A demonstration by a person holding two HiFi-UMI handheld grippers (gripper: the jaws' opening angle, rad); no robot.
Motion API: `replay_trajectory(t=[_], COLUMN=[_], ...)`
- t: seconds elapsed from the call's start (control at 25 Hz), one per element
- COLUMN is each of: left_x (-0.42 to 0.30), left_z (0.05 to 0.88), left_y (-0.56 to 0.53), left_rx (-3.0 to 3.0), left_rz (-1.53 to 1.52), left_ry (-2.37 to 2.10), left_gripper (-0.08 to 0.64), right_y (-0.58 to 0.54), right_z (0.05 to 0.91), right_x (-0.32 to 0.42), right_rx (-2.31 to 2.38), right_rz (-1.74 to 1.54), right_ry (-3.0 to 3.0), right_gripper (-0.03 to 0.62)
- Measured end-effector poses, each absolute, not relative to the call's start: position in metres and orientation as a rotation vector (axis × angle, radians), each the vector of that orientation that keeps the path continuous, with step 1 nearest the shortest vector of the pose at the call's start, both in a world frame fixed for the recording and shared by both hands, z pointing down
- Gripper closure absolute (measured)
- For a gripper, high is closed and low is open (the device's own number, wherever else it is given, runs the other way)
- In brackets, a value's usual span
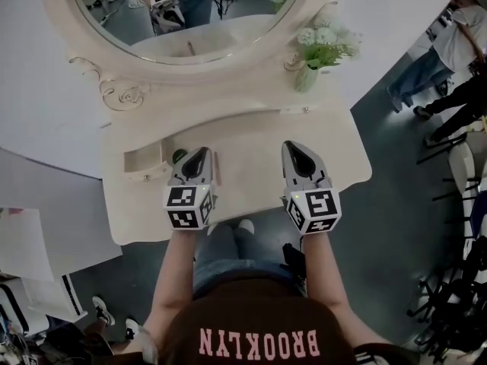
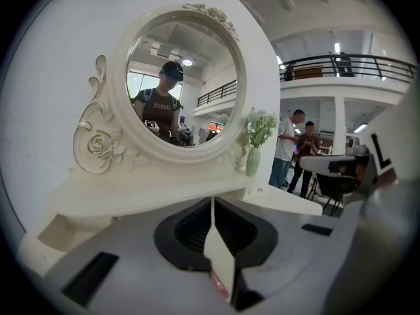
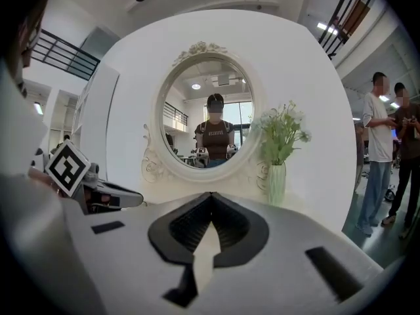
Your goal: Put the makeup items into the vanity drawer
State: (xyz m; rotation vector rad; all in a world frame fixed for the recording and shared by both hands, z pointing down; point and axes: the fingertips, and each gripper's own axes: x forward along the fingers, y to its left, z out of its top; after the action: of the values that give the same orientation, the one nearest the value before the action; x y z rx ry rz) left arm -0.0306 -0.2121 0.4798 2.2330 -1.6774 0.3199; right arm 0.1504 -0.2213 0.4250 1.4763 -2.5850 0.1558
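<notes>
Head view: mirror point(image 1: 190, 21) was cut off by top edge. Small green item point(image 1: 179, 156), ctr-left, sat half hidden behind left gripper point(image 1: 203, 153), too small to ID. Upper right, bystanders point(image 1: 463, 38) were cropped by frame edge.

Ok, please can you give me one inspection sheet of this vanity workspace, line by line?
Surface: cream vanity table, mostly bare, open recess at its left.
Job's things: one small dark round thing by the left gripper; kind unclear.
Clutter: vase of flowers at the right of the mirror.
Grippers: left gripper and right gripper both shut, empty, above the table.
Cables: nothing seen.
Surroundings: people standing at right.
</notes>
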Motion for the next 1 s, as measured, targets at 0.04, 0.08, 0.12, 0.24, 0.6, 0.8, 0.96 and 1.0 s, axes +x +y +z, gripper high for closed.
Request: replay_trajectory(t=[0.04, 0.08, 0.12, 0.24, 0.6, 0.8, 0.96, 1.0], left_x=[-0.03, -0.03, -0.03, -0.032, -0.027, -0.022, -0.016, -0.014], left_z=[0.484, 0.489, 0.493, 0.51, 0.579, 0.616, 0.63, 0.633], left_y=[-0.215, -0.218, -0.22, -0.224, -0.223, -0.216, -0.207, -0.205], left_rx=[2.224, 2.216, 2.208, 2.165, 2.019, 1.954, 1.942, 1.944], left_rz=[0.33, 0.34, 0.35, 0.397, 0.593, 0.713, 0.777, 0.804], left_ry=[-1.676, -1.674, -1.672, -1.661, -1.562, -1.52, -1.506, -1.501], left_gripper=[0.552, 0.552, 0.552, 0.551, 0.4, 0.402, 0.402, 0.402], right_y=[-0.224, -0.228, -0.231, -0.236, -0.237, -0.228, -0.219, -0.216], right_z=[0.429, 0.432, 0.435, 0.442, 0.473, 0.496, 0.513, 0.516], right_x=[0.154, 0.157, 0.16, 0.171, 0.208, 0.231, 0.241, 0.243], right_rx=[1.481, 1.488, 1.496, 1.521, 1.602, 1.651, 1.666, 1.668], right_rz=[0.162, 0.169, 0.176, 0.201, 0.295, 0.363, 0.413, 0.423], right_ry=[-2.575, -2.565, -2.555, -2.524, -2.397, -2.324, -2.283, -2.276], right_gripper=[0.595, 0.595, 0.595, 0.595, 0.595, 0.595, 0.595, 0.595])
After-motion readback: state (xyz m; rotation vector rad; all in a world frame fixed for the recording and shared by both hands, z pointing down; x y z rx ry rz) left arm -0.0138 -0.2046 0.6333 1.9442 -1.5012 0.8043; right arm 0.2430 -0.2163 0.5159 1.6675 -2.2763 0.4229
